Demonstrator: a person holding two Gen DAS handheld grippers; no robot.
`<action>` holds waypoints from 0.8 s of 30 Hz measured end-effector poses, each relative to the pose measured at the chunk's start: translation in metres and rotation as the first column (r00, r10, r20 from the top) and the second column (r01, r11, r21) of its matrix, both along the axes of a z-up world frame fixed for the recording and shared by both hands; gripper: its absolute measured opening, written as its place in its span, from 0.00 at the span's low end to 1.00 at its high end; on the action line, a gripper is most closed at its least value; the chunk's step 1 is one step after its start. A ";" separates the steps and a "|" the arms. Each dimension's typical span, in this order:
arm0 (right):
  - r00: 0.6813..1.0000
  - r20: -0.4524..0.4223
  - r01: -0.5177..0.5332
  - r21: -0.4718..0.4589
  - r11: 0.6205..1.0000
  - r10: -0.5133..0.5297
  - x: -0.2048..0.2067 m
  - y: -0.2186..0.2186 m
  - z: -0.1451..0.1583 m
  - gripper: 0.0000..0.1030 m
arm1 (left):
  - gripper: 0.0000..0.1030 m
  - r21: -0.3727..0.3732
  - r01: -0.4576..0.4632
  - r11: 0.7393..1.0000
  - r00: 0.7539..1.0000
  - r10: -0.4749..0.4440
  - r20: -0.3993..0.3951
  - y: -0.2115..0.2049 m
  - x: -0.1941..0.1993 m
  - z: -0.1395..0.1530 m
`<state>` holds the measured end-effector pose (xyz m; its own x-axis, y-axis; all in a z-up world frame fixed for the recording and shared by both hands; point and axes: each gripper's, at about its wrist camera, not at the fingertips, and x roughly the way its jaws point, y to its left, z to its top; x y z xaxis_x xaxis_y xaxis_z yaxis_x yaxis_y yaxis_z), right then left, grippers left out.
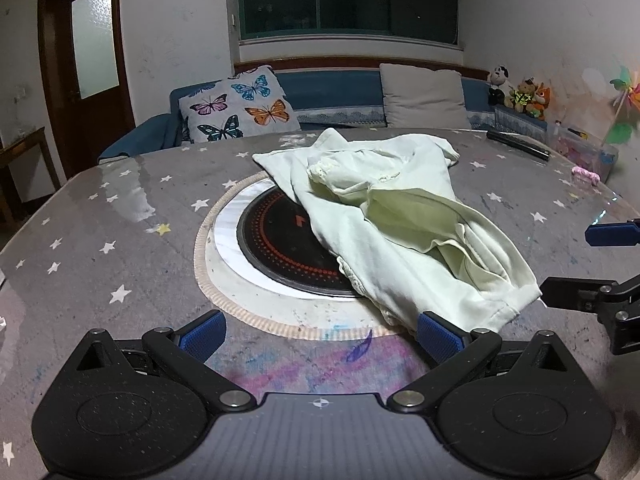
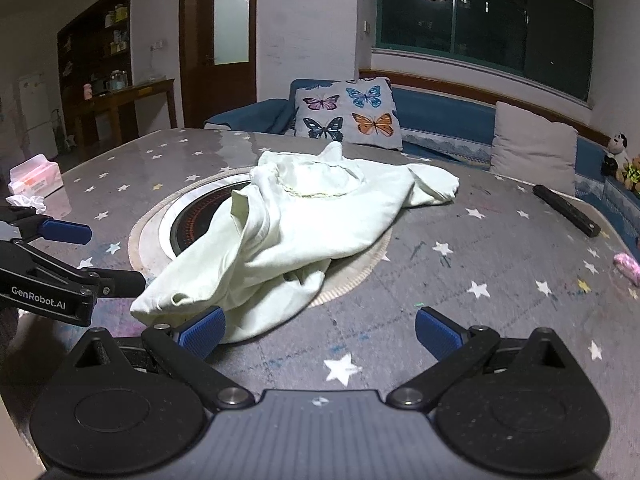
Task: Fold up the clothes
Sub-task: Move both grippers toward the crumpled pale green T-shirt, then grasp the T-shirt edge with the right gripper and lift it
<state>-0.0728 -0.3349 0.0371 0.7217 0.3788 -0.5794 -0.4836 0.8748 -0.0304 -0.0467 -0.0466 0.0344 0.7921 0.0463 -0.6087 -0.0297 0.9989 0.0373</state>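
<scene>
A pale green-white garment [image 1: 384, 216] lies crumpled on the star-patterned table, partly over the round black cooktop [image 1: 276, 240]. It also shows in the right wrist view [image 2: 288, 224]. My left gripper [image 1: 320, 332] is open and empty, its right pad [image 1: 434, 338] just at the garment's near hem. My right gripper [image 2: 318, 334] is open and empty, its left pad [image 2: 200, 334] at the garment's near edge. Each gripper shows in the other's view: the right one [image 1: 592, 268], the left one [image 2: 100, 256], both open beside the cloth.
The table [image 1: 100, 240] has a black remote [image 2: 566, 210] at the far right, a pink item [image 2: 628, 266] near the right edge and a tissue pack [image 2: 34, 174] at the left. A blue sofa with cushions [image 1: 240, 106] stands behind the table.
</scene>
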 end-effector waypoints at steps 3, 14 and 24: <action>1.000 -0.005 -0.007 0.000 1.000 0.007 0.000 0.004 -0.001 0.99 | 1.00 -0.003 0.001 1.000 1.000 -0.001 -0.006 0.000 0.001 -0.001; 1.000 -0.021 -0.004 0.007 1.000 0.004 0.002 0.003 -0.003 0.99 | 1.00 0.002 0.001 1.000 1.000 -0.001 -0.017 -0.002 0.002 -0.001; 0.999 0.015 -0.045 -0.018 0.999 0.046 0.032 0.020 0.019 0.93 | 1.00 -0.017 -0.015 1.000 1.000 0.015 -0.005 0.008 0.011 0.001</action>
